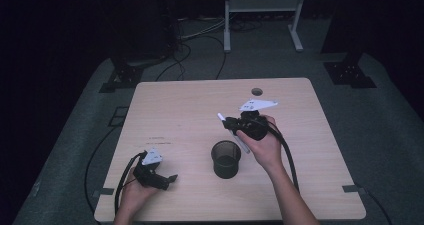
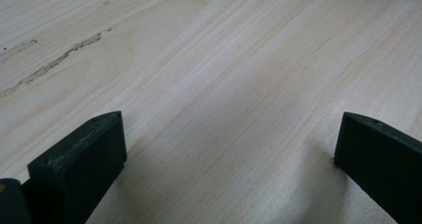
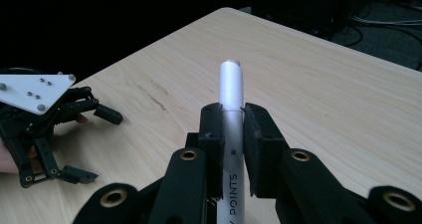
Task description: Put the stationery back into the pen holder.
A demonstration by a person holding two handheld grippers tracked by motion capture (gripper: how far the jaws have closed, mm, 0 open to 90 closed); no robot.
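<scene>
Right gripper view, white marker (image 3: 231,134) with grey lettering, clamped in right claw (image 3: 232,129)

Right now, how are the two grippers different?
The right gripper is shut on a white pen; the left gripper is open with nothing in it. The right one is lifted beside the black cup; the left one sits low by the table. Both are black, each held in a hand.

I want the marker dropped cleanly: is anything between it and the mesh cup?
Nothing visible. The right gripper holds the white marker above bare table just beyond the black mesh cup, whose mouth is open. The left gripper rests well aside.
</scene>
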